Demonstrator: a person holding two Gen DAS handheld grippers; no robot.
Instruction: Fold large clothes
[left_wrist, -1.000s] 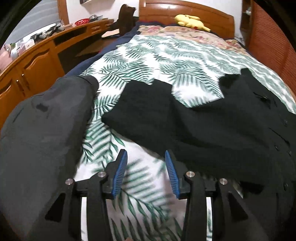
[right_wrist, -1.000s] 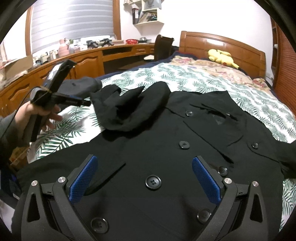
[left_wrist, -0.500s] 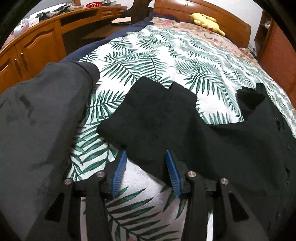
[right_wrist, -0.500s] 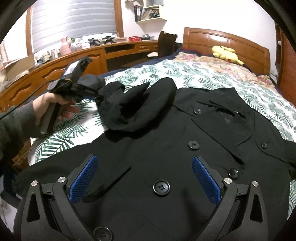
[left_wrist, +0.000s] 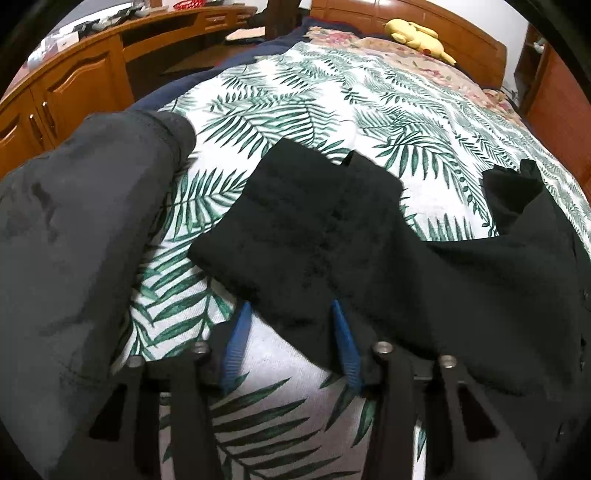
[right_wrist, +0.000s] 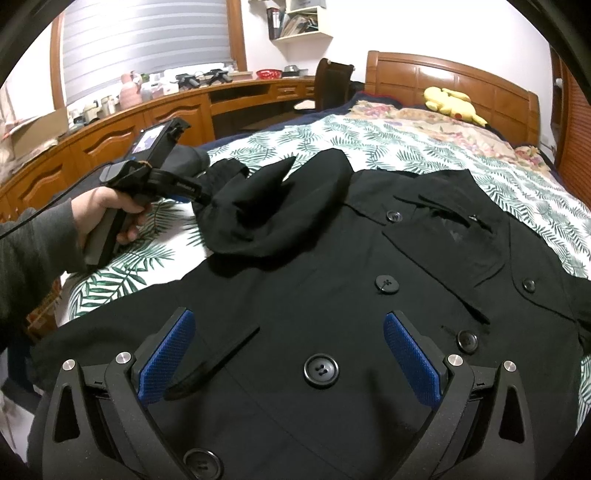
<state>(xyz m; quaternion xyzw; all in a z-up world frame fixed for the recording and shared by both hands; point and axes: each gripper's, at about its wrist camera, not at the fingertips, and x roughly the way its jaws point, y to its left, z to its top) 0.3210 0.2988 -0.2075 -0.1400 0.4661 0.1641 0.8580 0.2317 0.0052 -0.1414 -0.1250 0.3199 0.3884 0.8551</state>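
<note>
One black coat (right_wrist: 332, 295) with six visible buttons lies spread front-up across the bed (right_wrist: 424, 147), its sleeve (left_wrist: 306, 229) bunched between the parted fingers of the left hand-held gripper (left_wrist: 291, 328), while the right hand-held gripper (right_wrist: 291, 354) hangs wide open, empty.

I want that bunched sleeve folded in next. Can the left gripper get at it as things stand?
Probably yes. The left gripper is open with its fingers already at the edge of the sleeve; nothing lies between them, and the grey garment sits off to one side.
</note>
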